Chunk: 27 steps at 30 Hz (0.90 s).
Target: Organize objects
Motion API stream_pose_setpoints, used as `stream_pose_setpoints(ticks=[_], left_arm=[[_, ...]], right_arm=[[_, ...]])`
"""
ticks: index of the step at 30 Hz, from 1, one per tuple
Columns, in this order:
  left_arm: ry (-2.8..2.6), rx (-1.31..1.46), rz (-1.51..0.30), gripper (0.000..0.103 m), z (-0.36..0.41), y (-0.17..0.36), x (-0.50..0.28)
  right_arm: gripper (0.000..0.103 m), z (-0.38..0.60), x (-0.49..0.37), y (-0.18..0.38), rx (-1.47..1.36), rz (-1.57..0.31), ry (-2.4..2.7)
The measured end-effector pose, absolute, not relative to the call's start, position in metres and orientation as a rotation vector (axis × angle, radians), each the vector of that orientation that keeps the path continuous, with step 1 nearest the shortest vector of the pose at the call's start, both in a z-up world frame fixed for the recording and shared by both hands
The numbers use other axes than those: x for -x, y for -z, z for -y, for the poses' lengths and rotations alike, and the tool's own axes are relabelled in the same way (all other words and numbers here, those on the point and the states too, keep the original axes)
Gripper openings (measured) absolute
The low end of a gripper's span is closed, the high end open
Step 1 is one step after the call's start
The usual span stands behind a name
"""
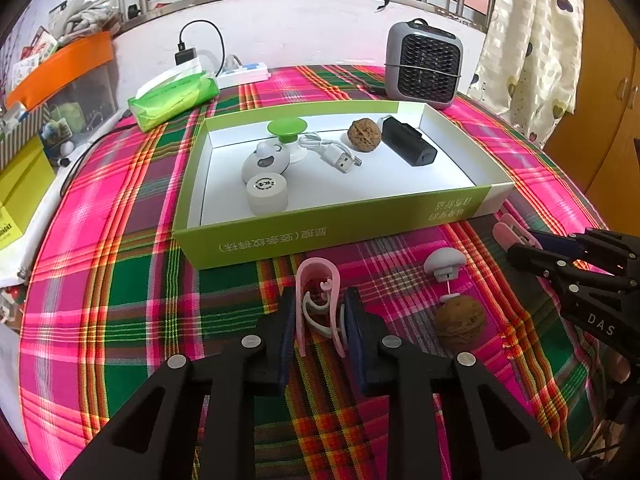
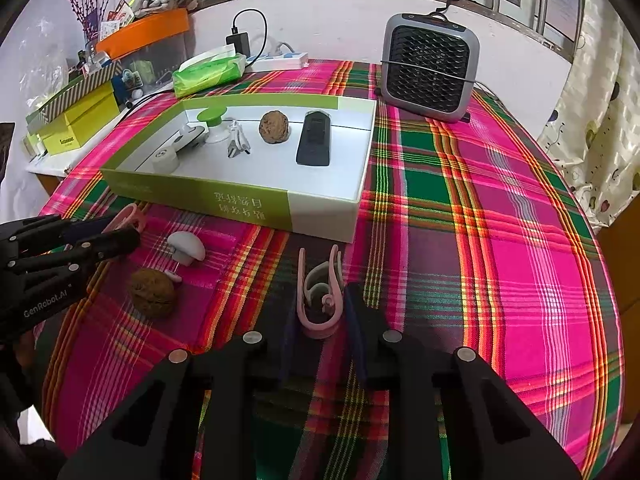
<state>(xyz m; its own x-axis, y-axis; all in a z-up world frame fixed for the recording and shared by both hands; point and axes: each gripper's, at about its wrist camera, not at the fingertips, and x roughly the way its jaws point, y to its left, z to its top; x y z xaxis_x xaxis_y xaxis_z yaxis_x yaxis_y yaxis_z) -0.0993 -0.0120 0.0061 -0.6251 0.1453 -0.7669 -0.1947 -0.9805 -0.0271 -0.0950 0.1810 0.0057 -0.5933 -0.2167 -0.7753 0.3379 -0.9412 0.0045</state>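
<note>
A green and white box (image 1: 256, 236) (image 2: 320, 216) lies open on the plaid table, holding a green-topped piece (image 1: 286, 128), a white cable (image 1: 332, 152), a walnut (image 1: 363, 131), a black device (image 1: 408, 141) and white round items (image 1: 266, 192). My left gripper (image 1: 319, 320) is shut on a pink clip (image 1: 316, 304), just in front of the box. My right gripper (image 2: 320, 316) has its jaws around a second pink clip (image 2: 320, 296). A second walnut (image 1: 460, 322) (image 2: 153, 293) and a white mushroom-shaped piece (image 1: 445, 263) (image 2: 186, 247) lie between the grippers.
A grey heater (image 1: 424, 65) (image 2: 428, 66) stands at the back right. A green tissue pack (image 1: 174, 98) (image 2: 210, 72) and a power strip (image 1: 244, 73) lie behind the box. Yellow boxes (image 2: 76, 128) and an orange bin (image 1: 64, 66) stand off the table's left.
</note>
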Motion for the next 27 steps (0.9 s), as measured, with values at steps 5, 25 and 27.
stream_pose_setpoints(ticks=[5,25,27], left_arm=[[-2.672,1.253,-0.087,0.021,0.012,-0.006,0.099],[-2.67,1.226,-0.083,0.021,0.009,-0.015,0.099],[-2.671,1.213,-0.082,0.021,0.008,-0.019,0.098]], right_arm=[[0.024,-0.181,0.095,-0.006,-1.212,-0.205,2.549],[0.024,-0.184,0.093,-0.014,-1.177,-0.177,2.555],[0.024,-0.183,0.092,-0.017,-1.169,-0.173,2.552]])
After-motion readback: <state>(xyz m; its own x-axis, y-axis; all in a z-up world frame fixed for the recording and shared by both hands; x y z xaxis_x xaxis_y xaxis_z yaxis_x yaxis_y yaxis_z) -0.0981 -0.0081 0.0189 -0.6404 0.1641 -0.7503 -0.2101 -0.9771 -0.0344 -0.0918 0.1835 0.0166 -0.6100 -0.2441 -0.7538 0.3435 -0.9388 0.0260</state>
